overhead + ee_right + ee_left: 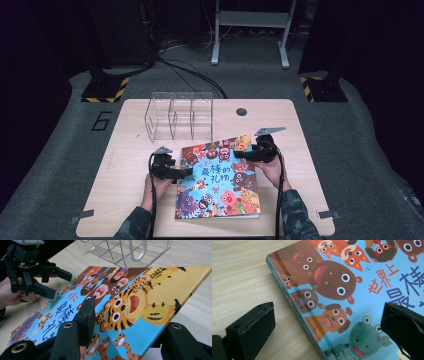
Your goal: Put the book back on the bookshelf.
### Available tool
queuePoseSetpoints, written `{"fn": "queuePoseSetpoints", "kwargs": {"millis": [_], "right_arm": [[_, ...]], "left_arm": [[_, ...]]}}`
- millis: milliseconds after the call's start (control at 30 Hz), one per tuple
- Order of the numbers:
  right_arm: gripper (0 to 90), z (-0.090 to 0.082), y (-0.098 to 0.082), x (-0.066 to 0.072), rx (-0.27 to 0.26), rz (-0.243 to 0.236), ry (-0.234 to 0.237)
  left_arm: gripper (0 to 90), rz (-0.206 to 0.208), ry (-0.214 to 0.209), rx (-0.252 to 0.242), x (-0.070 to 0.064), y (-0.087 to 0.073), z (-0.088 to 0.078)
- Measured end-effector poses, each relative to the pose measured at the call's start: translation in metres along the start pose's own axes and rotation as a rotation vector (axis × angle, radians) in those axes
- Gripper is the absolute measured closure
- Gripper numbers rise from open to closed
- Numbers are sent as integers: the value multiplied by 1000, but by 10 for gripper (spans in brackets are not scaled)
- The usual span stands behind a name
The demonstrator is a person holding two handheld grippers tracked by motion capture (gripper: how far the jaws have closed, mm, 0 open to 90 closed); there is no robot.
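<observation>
Right gripper (122, 322) jaws pinching book (220, 175) at 2 o'clock corner, lifting it; left gripper (181, 172) jaws spread astride spine at 9 o'clock. Book stiff, glossy, slippery, fairly light; grip edges.

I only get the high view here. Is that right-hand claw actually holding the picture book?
Observer: Yes. In the right gripper view, the right gripper has one jaw on the cover and one beneath it, shut on the book, whose corner looks lifted off the table.
Operator: And the left one?
Observer: In the left gripper view, the left gripper is open. One jaw is over the table, the other over the cover, and neither presses the book.
</observation>
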State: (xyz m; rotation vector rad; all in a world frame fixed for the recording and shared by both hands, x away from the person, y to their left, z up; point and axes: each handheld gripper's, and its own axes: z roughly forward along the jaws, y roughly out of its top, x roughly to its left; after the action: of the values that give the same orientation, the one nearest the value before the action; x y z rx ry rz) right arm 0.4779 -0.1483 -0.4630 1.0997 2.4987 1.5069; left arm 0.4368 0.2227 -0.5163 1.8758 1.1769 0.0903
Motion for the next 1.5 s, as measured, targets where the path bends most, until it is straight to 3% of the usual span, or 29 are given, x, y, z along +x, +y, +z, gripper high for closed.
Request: {"fn": "queuePoseSetpoints", "kwargs": {"millis": [67, 133, 333, 400, 467, 533, 733, 1067, 1167, 1300, 1500], "right_arm": [[509, -1, -1, 1, -14, -8, 0], [508, -3, -1, 3, -25, -19, -4], [508, -9, -3, 10, -68, -63, -10], [508, -11, -4, 12, -82, -74, -11], [508, -12, -4, 14, -86, -79, -12], [508, -12, -3, 14, -91, -90, -12], [508, -14, -2, 17, -110, -115, -10], [509, -15, 0, 19, -124, -126, 4], [509, -14, 2, 18, -119, -123, 6], [510, -14, 2, 16, -119, -108, 22], [511, -11, 0, 10, -111, -66, 44]], "left_arm": [[1, 3, 14, -8, 0, 1, 2], [1, 2, -7, 9, 2, 2, 3], [0, -22, -28, -4, 5, 10, 5], [0, -1, -15, -3, 4, 12, 5], [0, -17, -33, -3, 5, 13, 7], [0, -21, -21, -14, 4, 15, 7], [0, 9, -48, -14, 1, 24, 9], [0, -6, -127, 1, 2, 29, 11], [0, -10, -128, 10, 2, 30, 12], [2, -5, -128, 16, 1, 32, 10], [11, -20, -162, 26, 5, 31, 8]]}}
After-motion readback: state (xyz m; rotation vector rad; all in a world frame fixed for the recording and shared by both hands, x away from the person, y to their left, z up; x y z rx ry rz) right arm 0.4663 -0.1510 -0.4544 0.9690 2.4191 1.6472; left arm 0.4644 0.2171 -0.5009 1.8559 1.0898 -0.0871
